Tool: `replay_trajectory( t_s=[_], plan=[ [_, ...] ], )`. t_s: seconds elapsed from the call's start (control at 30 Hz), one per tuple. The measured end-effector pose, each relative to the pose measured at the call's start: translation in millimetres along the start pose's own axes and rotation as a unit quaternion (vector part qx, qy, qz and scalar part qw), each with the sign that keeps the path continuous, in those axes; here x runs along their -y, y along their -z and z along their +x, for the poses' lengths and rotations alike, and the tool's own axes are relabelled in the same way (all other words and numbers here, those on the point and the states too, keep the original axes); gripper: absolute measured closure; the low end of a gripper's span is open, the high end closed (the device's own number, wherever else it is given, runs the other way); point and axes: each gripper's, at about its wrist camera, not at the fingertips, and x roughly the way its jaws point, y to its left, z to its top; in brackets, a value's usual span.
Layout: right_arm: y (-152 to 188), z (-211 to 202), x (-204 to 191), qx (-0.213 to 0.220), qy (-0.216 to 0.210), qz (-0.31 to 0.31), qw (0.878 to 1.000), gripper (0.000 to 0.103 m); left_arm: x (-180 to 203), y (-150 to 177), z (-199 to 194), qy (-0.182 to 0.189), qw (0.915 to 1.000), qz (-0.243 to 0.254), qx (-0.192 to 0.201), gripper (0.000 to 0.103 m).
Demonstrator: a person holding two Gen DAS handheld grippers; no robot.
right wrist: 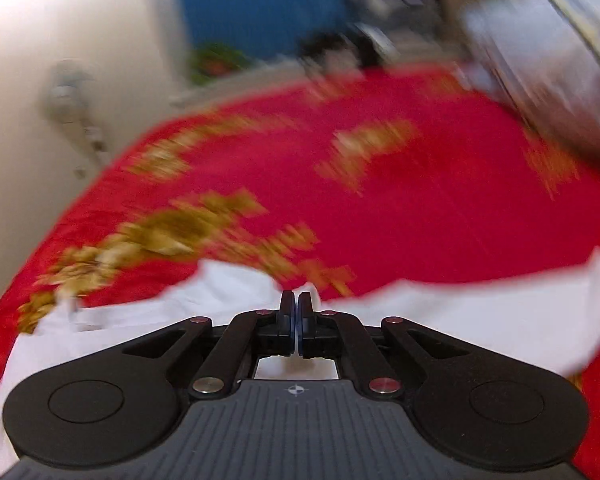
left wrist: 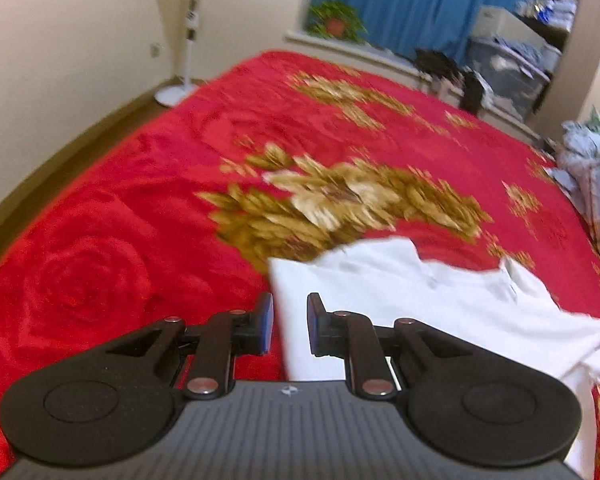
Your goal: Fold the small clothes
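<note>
Our left tongs (left wrist: 290, 324) slightly parted astride white garment (left wrist: 420, 300) edge, grip unclear, our right tongs (right wrist: 296, 320) pinched closed at lower centre over the garment, red bed (left wrist: 140, 200).

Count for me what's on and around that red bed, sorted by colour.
White: 2, the garment on the bed and the standing fan.
Red: 1, the blanket.
Blue: 1, the curtain.
Green: 1, the potted plant.
Total: 5.
</note>
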Motion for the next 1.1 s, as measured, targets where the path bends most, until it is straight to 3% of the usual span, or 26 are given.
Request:
replay_trajectory(
  t_s=[0.1,0.17,0.2,0.23,0.27,0.33,0.43,0.53,0.57,0.63,0.67,0.73,0.83,0.93,1.0,1.1],
  plan=[
    [3.2,4.3,1.4,-0.008,-0.005,-0.005,1.0,0.103,8.0,8.3,15.7,0.031,0.9987,0.006,-0.04,0.085],
    [1.9,7.1,2.2,-0.016,-0.007,-0.011,1.0,0.102,12.8,20.5,29.8,0.035,0.9947,0.022,-0.094,0.085],
    [1.5,8.6,2.2,-0.019,0.002,-0.01,1.0,0.102,14.6,28.6,38.5,0.016,0.9907,0.041,-0.128,0.085],
    [1.2,8.2,3.9,-0.017,0.018,-0.008,1.0,0.102,15.2,38.7,47.8,-0.018,0.9845,0.068,-0.161,0.079],
    [-0.8,7.8,7.3,-0.013,0.031,-0.004,0.999,0.099,14.3,45.1,51.4,-0.035,0.9815,0.086,-0.167,0.07],
    [-4.1,5.2,11.9,-0.005,0.033,0.006,0.999,0.097,11.4,44.3,48.2,-0.038,0.9821,0.084,-0.164,0.067],
    [-4.7,4.2,13.9,-0.005,-0.009,0.014,1.0,0.097,11.2,41.8,42.4,-0.038,0.9831,0.077,-0.162,0.067],
    [1.8,18.7,12.0,-0.054,-0.063,0.025,0.996,0.088,15.7,44.2,41.1,-0.042,0.9813,0.09,-0.165,0.067],
    [7.3,28.5,10.0,-0.082,-0.052,0.015,0.995,0.081,15.4,42.9,41.5,-0.041,0.981,0.089,-0.167,0.067],
    [19.5,47.7,10.7,-0.134,0.018,-0.014,0.991,0.081,12.8,42.1,38.7,-0.038,0.9818,0.085,-0.166,0.067],
    [23.6,51.9,15.9,-0.14,0.037,-0.009,0.989,0.08,12.4,40.7,35.2,-0.036,0.9832,0.08,-0.16,0.067],
    [18.3,44.5,22.6,-0.126,0.021,0.027,0.991,0.08,12.0,36.8,26.9,-0.027,0.987,0.075,-0.139,0.068],
    [9.6,26.4,17.9,-0.08,0.002,0.015,0.997,0.079,12.0,34.5,18.4,0.002,0.9917,0.061,-0.113,0.068],
    [13.6,30.9,23.1,-0.109,0.006,0.015,0.994,0.078,15.5,51.9,38.6,-0.034,0.9826,0.083,-0.162,0.066],
    [18.0,34.2,28.9,-0.131,0.026,0.024,0.991,0.078,24.2,53.9,32.7,-0.046,0.9832,0.104,-0.143,0.066],
    [13.1,21.6,26.5,-0.114,0.015,0.024,0.993,0.078,38.0,47.7,-1.3,-0.053,0.9886,0.117,-0.079,0.066]
  ],
)
